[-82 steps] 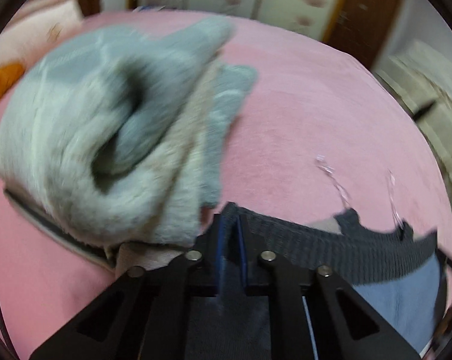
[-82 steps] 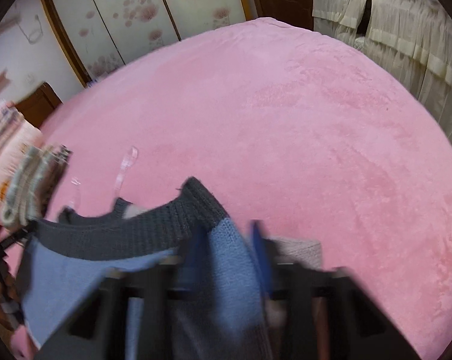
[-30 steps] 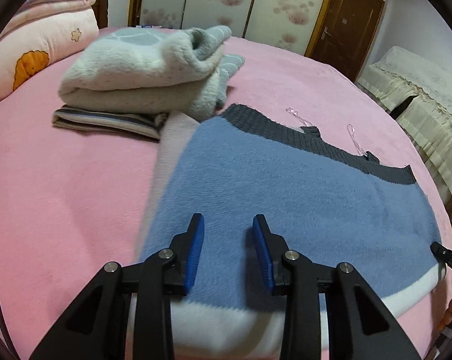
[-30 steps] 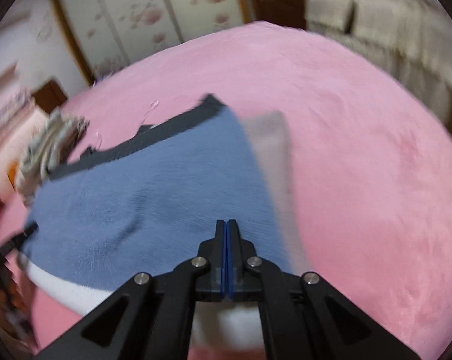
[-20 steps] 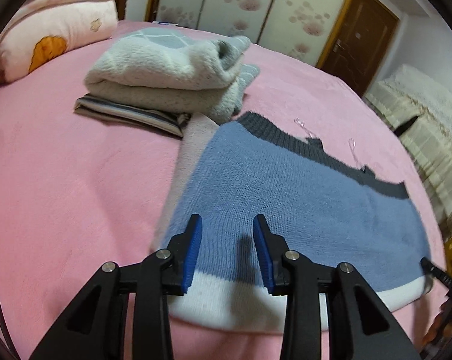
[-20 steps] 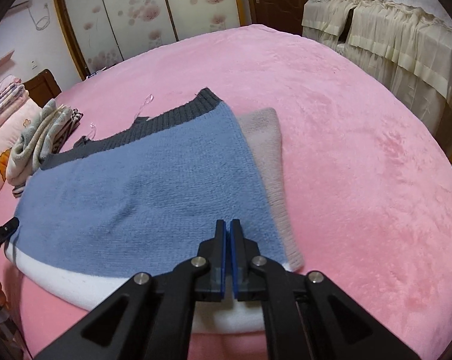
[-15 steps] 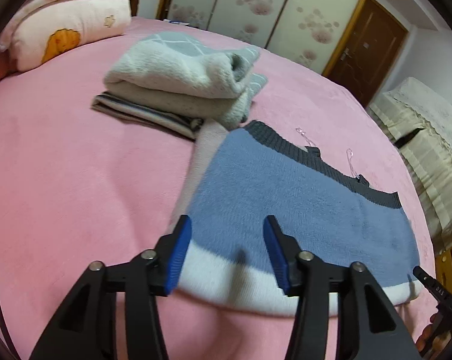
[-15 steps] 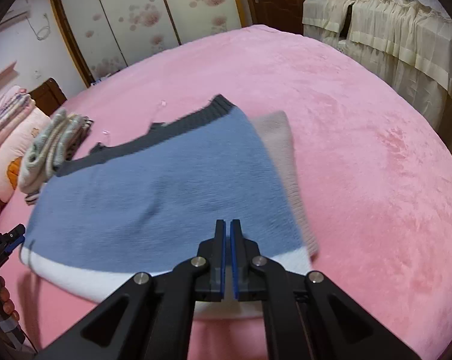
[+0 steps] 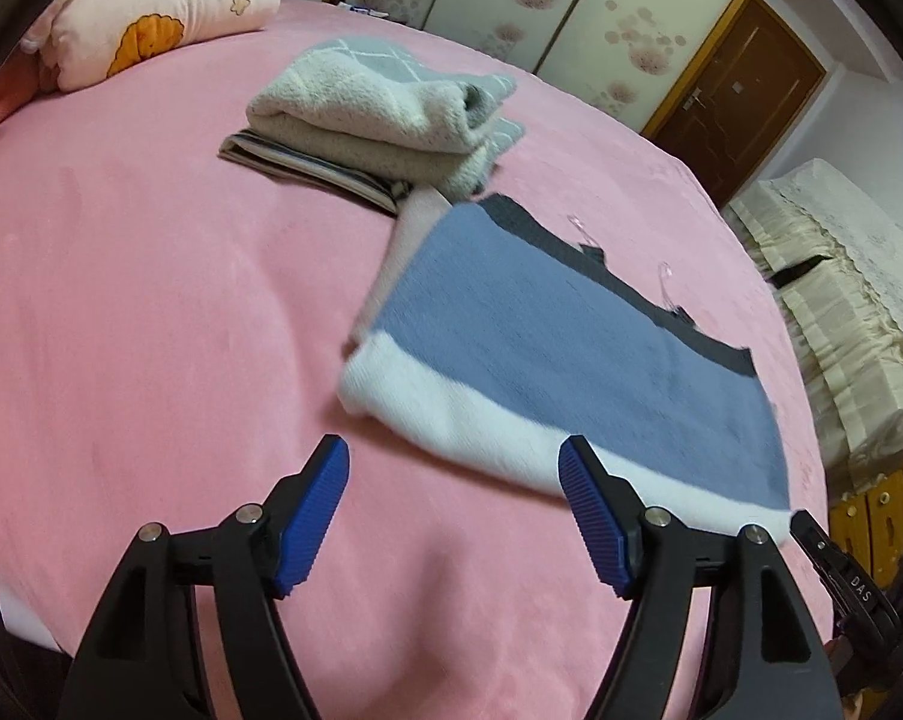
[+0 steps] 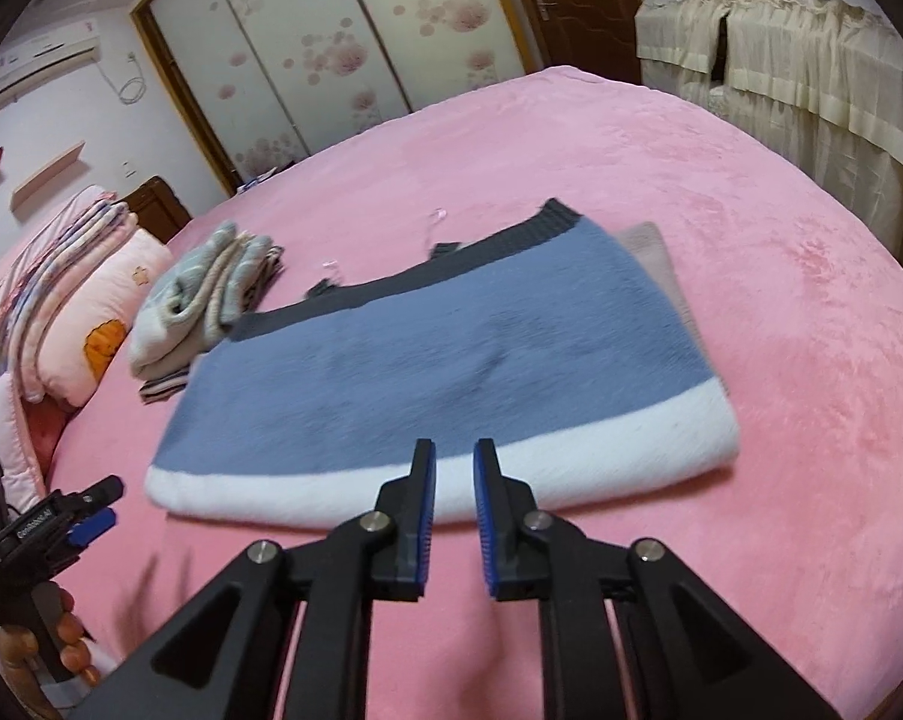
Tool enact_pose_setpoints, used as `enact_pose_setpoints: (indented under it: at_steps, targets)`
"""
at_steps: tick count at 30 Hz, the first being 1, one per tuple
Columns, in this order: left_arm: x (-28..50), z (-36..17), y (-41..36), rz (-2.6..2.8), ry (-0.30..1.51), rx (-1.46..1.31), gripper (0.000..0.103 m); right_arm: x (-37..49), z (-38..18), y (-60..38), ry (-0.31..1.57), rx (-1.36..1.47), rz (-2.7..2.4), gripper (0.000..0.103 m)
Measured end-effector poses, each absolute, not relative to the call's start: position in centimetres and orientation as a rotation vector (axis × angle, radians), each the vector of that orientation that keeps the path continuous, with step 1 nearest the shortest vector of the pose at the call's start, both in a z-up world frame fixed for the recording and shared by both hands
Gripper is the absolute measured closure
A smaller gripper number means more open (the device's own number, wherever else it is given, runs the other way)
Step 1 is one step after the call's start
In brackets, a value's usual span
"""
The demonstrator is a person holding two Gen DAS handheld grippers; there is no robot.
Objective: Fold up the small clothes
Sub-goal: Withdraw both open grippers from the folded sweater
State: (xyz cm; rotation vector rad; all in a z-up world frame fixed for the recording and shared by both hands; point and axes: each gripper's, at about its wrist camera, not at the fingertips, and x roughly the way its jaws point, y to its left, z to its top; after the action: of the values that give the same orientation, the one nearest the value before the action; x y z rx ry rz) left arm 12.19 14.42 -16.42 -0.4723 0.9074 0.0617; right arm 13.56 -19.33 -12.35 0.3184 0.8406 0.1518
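Note:
A folded blue knit sweater (image 9: 547,354) (image 10: 451,354), with a white hem band toward me and a dark grey ribbed edge at the far side, lies flat on the pink bed cover (image 9: 151,330) (image 10: 781,360). My left gripper (image 9: 454,471) hovers above the cover just short of the white hem; its jaws are opening wide and nothing is between them. My right gripper (image 10: 454,468) hangs over the hem's near edge; its jaws are opening with a narrow gap and hold nothing. The left gripper also shows at the left edge of the right wrist view (image 10: 100,510), held by a hand.
A stack of folded clothes, grey-white fleece over a striped piece (image 9: 379,114) (image 10: 205,294), sits beyond the sweater. Pink pillows and folded bedding (image 9: 151,18) (image 10: 73,306) lie at the head. A cream-covered piece of furniture (image 10: 781,60) stands past the bed's far side.
Both grippers let go of the sweater and drew back and up from it. The left jaws spread wide; the right jaws parted slightly. The sweater now lies flat on the bed.

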Motion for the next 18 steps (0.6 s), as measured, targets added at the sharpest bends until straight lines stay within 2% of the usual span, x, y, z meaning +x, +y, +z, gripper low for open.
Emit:
enact_pose_setpoints:
  at_steps: [6,8,10,12,18]
  targets:
    - [10.8,-15.2,12.9,0.010,0.915,-0.496,0.025,11.6,-10.1,-17.1,0.804,0.250,0.204,0.089]
    - [10.5,-14.8,12.5,0.005,0.905,-0.491,0.022,11.0,-9.3,-16.7,0.783,0.243,0.219,0.081]
    - [10.3,-14.4,12.3,-0.001,0.891,-0.491,0.021,10.3,-8.4,-16.2,0.756,0.232,0.223,0.067]
    - [10.2,-14.3,12.2,-0.013,0.884,-0.509,0.020,9.9,-7.8,-15.7,0.732,0.213,0.229,0.064]
    - [10.6,-15.6,12.5,-0.026,0.897,-0.574,0.019,9.8,-7.2,-14.1,0.706,0.174,0.251,0.063]
